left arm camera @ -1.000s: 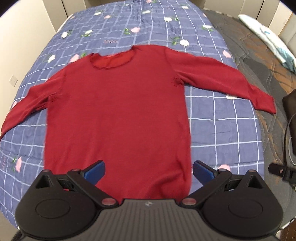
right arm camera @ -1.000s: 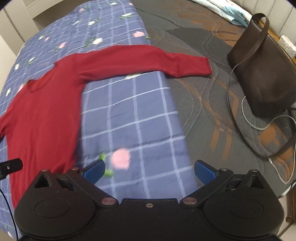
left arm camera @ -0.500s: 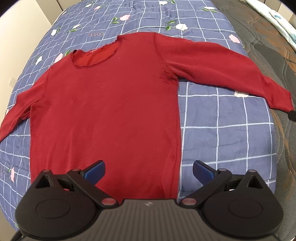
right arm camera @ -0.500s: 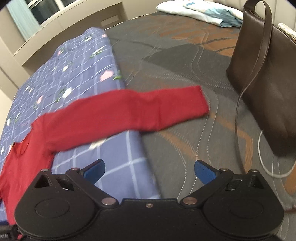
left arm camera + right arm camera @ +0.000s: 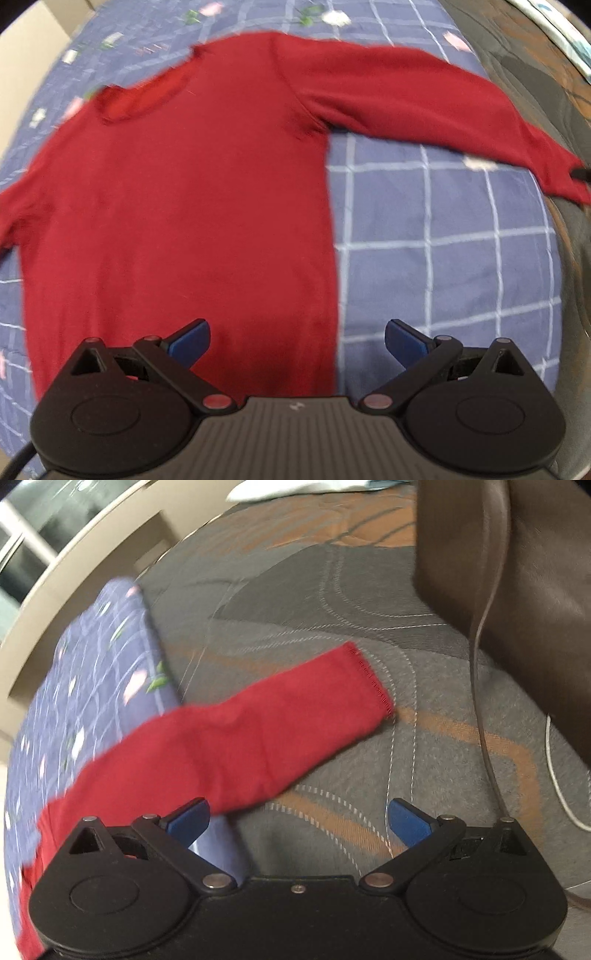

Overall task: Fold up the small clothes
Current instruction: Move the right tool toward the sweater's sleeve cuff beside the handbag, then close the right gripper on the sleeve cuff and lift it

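Lying flat on the blue checked quilt [image 5: 443, 258], the red sweater [image 5: 184, 221] extends one sleeve [image 5: 258, 731] onto grey bedding, while left gripper [image 5: 297, 341] and right gripper [image 5: 299, 821] hover with jaws apart, empty.

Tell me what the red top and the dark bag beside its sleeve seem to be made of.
Red top: soft matte fabric, probably a fine knit; it lies limp and the cuff shows a stitched edge. Dark bag: smooth brown leather or imitation, going by its dull sheen and stiff flat side; which one cannot be told.
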`<move>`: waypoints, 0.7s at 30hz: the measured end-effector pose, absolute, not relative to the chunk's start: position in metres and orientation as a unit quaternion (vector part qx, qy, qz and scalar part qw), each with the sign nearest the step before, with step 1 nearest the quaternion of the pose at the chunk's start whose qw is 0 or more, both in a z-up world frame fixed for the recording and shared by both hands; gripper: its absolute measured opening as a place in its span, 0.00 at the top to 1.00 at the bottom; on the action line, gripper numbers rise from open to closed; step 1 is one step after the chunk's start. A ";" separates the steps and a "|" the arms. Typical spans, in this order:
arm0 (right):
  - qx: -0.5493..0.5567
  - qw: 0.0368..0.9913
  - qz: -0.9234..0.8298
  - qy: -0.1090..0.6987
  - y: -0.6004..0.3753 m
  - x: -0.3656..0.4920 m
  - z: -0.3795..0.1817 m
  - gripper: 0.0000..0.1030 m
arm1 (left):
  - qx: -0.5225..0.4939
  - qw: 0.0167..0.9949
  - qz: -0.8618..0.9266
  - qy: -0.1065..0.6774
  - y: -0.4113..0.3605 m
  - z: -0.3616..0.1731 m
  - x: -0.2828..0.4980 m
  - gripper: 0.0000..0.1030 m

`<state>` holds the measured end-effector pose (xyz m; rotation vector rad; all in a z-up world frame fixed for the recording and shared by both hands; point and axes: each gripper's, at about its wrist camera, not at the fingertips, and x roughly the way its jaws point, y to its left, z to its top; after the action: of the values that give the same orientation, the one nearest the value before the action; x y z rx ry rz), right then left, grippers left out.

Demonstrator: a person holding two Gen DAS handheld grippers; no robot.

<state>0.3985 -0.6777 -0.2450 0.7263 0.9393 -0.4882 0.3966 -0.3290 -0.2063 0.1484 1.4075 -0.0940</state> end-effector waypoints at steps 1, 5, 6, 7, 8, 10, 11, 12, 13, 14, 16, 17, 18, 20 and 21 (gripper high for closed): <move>0.341 0.801 -0.236 0.432 -0.680 0.400 -0.247 0.01 | 0.069 0.753 -0.054 0.652 -0.331 -0.210 0.395 0.00; 0.340 0.800 -0.258 0.421 -0.692 0.408 -0.254 0.09 | 0.079 0.736 -0.080 0.668 -0.340 -0.218 0.385 0.00; 0.336 0.799 -0.264 0.422 -0.695 0.410 -0.256 0.12 | 0.079 0.735 -0.083 0.669 -0.341 -0.218 0.384 0.00; 0.332 0.798 -0.269 0.424 -0.698 0.413 -0.258 0.14 | 0.079 0.734 -0.086 0.669 -0.341 -0.218 0.382 0.00; 0.330 0.797 -0.274 0.426 -0.701 0.416 -0.260 0.16 | 0.080 0.733 -0.087 0.670 -0.342 -0.218 0.382 0.00; 0.327 0.794 -0.282 0.428 -0.708 0.419 -0.264 0.22 | 0.080 0.734 -0.089 0.669 -0.341 -0.216 0.382 0.00; 0.324 0.791 -0.288 0.431 -0.710 0.422 -0.267 0.26 | 0.080 0.736 -0.088 0.666 -0.340 -0.214 0.383 0.00; 0.321 0.789 -0.295 0.433 -0.712 0.423 -0.269 0.28 | 0.080 0.738 -0.087 0.665 -0.339 -0.212 0.384 0.00; 0.316 0.788 -0.301 0.435 -0.714 0.425 -0.271 0.29 | 0.079 0.740 -0.085 0.663 -0.337 -0.210 0.385 0.00; 0.308 0.788 -0.306 0.437 -0.715 0.428 -0.273 0.33 | 0.079 0.742 -0.082 0.661 -0.335 -0.208 0.386 0.00; 0.288 0.791 -0.309 0.443 -0.714 0.435 -0.274 0.38 | 0.080 0.746 -0.070 0.657 -0.329 -0.205 0.393 0.00; 0.279 0.793 -0.308 0.445 -0.715 0.439 -0.274 0.45 | 0.082 0.749 -0.060 0.655 -0.325 -0.203 0.396 0.00; 0.271 0.796 -0.305 0.447 -0.714 0.442 -0.272 0.56 | 0.082 0.751 -0.053 0.654 -0.322 -0.202 0.398 0.00; 0.254 0.801 -0.301 0.451 -0.714 0.446 -0.266 0.77 | 0.078 0.755 -0.039 0.650 -0.313 -0.199 0.402 0.00; 0.247 0.804 -0.297 0.453 -0.712 0.448 -0.262 0.89 | 0.076 0.757 -0.032 0.649 -0.308 -0.197 0.405 0.00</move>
<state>0.4485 -0.7118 -0.2624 0.5285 0.9697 -0.6353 0.4046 -0.3082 -0.1970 0.1650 1.4142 -0.0698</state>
